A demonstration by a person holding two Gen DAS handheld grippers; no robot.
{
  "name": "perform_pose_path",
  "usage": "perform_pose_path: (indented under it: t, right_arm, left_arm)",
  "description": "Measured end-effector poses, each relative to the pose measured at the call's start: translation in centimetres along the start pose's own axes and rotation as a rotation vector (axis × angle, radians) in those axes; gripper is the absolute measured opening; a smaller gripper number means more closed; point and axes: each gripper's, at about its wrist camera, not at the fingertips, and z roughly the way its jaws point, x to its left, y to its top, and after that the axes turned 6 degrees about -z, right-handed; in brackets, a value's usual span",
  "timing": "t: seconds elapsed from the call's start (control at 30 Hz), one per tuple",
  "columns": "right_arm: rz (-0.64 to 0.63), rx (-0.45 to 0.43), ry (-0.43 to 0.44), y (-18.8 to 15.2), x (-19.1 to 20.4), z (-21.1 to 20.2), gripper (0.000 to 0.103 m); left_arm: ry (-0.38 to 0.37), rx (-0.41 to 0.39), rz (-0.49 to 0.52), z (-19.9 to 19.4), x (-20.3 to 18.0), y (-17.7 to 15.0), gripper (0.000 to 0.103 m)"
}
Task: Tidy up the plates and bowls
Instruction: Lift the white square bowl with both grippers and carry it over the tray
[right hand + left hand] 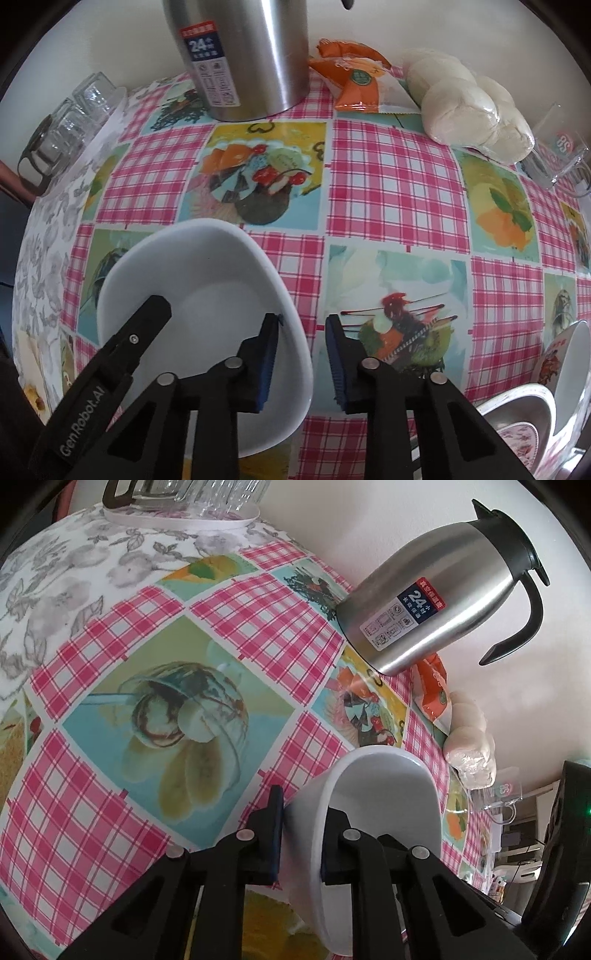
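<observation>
A plain white bowl is tilted over the patterned tablecloth. My left gripper is shut on its rim, one finger outside the wall and one inside. In the right wrist view the same white bowl lies at lower left, with a left finger reaching into it. My right gripper straddles the bowl's near right rim. One pad is inside, the other outside, and a gap of cloth shows beside the outer pad. A patterned bowl and a metal dish sit stacked at the lower right.
A steel thermos jug stands at the back by the wall, also in the left view. Beside it lie an orange packet and a bag of white buns. A glass mug is far right; upturned glasses stand far left.
</observation>
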Motion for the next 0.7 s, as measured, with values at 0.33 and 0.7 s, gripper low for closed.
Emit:
perform_pose_path:
  t: [0.33,0.7]
  right_arm:
    - [-0.007,-0.017,0.033,-0.6,0.4,-1.2,0.014]
    - [0.049,-0.110,0.093,-2.3,-2.3,-7.1,0.014]
  left_arm:
    - [-0.014,0.017,-0.007,-0.8,0.2,-0.1,0.015]
    - [-0.060,-0.047,0.052,-5.9,-3.7,-1.6,0.015]
